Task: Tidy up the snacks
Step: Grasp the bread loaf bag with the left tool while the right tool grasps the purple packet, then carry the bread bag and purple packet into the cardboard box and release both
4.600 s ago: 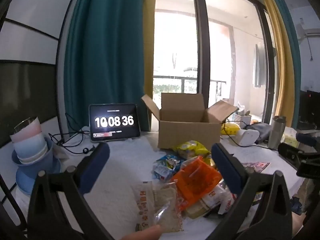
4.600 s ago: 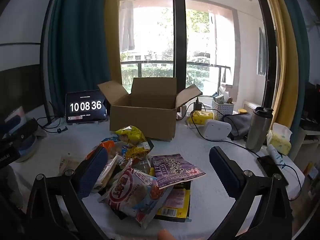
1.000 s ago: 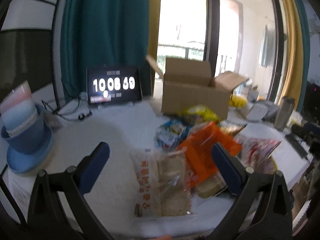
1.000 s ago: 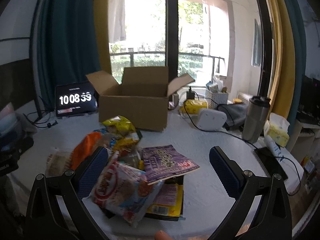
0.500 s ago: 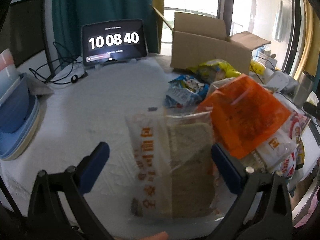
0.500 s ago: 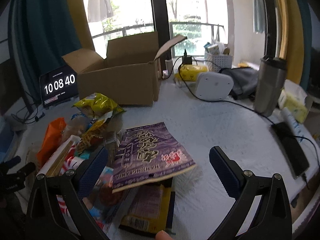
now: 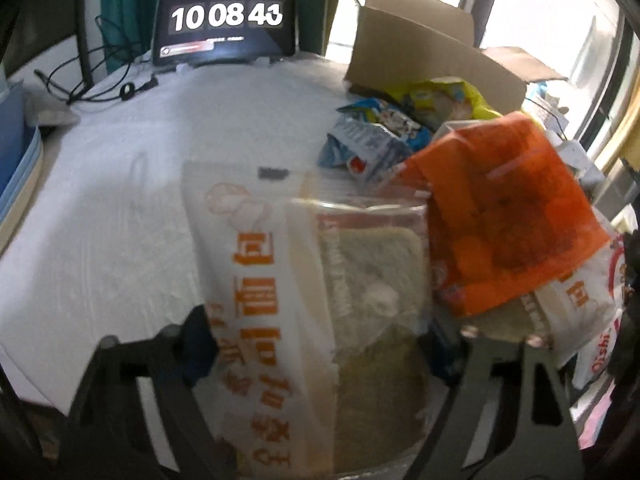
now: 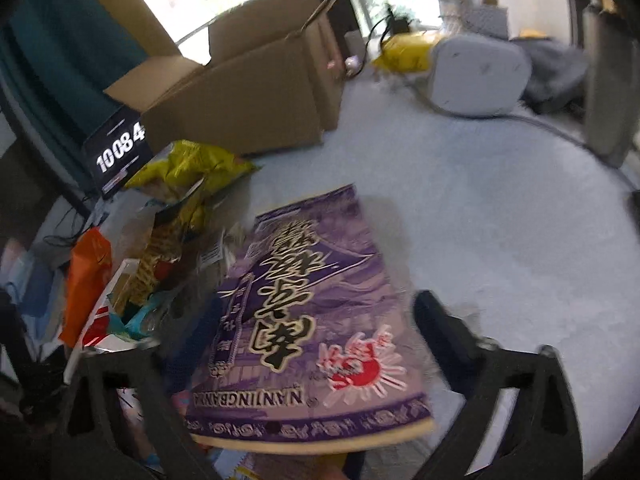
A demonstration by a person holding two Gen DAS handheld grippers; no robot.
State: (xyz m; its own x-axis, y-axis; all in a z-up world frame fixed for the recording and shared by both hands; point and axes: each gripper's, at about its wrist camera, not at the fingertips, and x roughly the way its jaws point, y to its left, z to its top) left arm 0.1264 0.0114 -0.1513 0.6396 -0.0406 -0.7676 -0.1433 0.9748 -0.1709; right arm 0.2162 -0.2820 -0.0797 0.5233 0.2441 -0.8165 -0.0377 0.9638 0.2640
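Snacks (image 7: 500, 216) — jaws closing, clear packet (image 7: 320, 288), purple packet (image 8: 312, 320)

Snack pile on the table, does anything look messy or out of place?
Yes. The snacks lie jumbled in front of the open cardboard box: the orange packet leans tilted across other bags, and the purple packet lies askew over them. Nothing looks spilled or torn.

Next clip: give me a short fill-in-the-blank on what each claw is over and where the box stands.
1. The left claw straddles a clear bread bag with ____ lettering.
2. The right claw straddles a ____ snack packet.
3. The cardboard box has its flaps ____.

Missing words: orange; purple; open
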